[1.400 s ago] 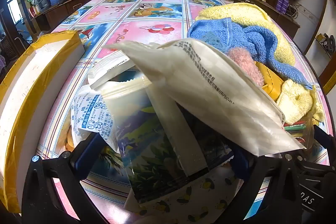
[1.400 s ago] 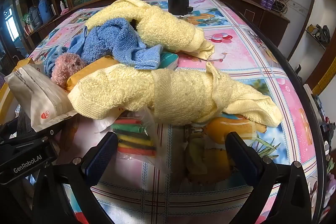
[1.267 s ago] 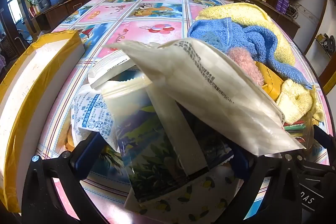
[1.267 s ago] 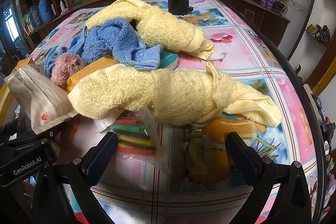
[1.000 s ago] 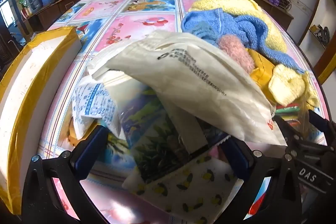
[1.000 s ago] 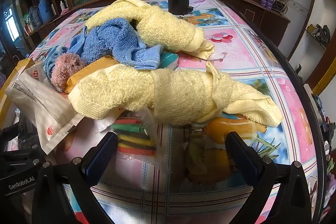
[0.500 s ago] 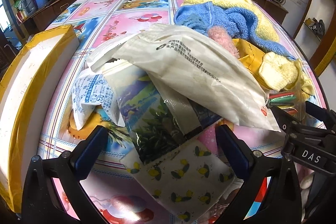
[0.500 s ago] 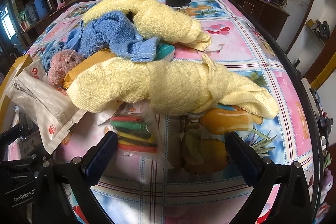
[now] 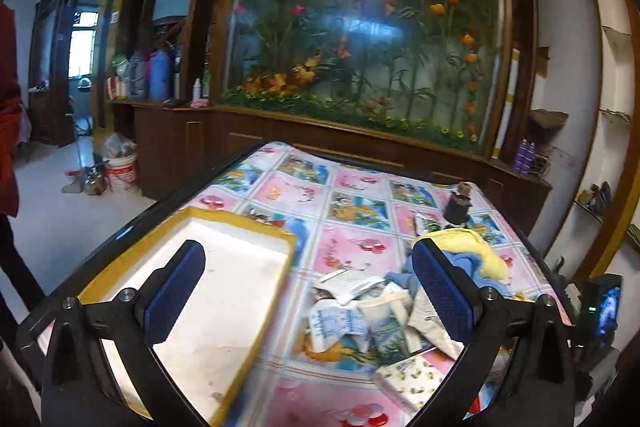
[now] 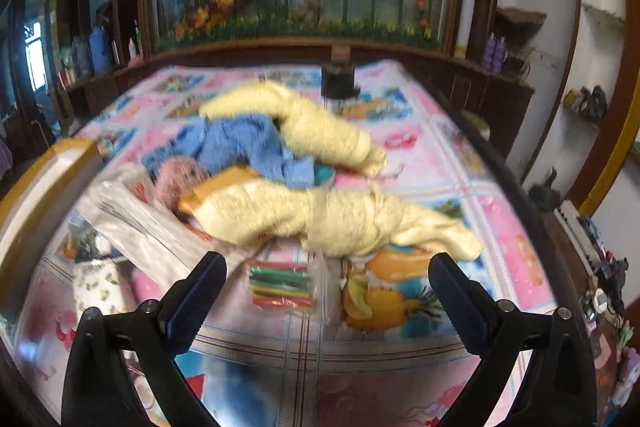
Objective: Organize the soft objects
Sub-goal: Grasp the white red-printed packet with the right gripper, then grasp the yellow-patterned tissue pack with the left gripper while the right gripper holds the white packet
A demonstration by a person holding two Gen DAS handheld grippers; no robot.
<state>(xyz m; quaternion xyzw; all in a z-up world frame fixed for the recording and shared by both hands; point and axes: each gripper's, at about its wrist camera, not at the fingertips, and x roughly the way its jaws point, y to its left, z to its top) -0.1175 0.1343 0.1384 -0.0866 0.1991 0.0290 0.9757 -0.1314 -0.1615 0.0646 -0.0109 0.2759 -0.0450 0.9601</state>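
Two rolled yellow towels lie in the right wrist view, one near (image 10: 340, 219) and one farther back (image 10: 316, 127), with a blue towel (image 10: 248, 143) and a pink fluffy ball (image 10: 180, 175) between them. My right gripper (image 10: 326, 283) hangs open above the table, short of the near towel, holding nothing. My left gripper (image 9: 308, 291) is open too, raised high over the table. Below it lies a heap of plastic packets (image 9: 372, 315). The same yellow towel (image 9: 476, 247) and blue towel (image 9: 460, 263) show beyond that heap.
A yellow-rimmed white tray (image 9: 224, 291) sits on the table's left side. A bag of coloured sticks (image 10: 280, 287) lies just ahead of the right gripper. A dark jar (image 9: 458, 205) stands at the far end. A wooden cabinet with a planted glass panel (image 9: 360, 47) backs the table.
Both grippers have risen and pulled back from the table. The left one moved most: the packets that filled its view now lie small and low, and the tray has come into full view.
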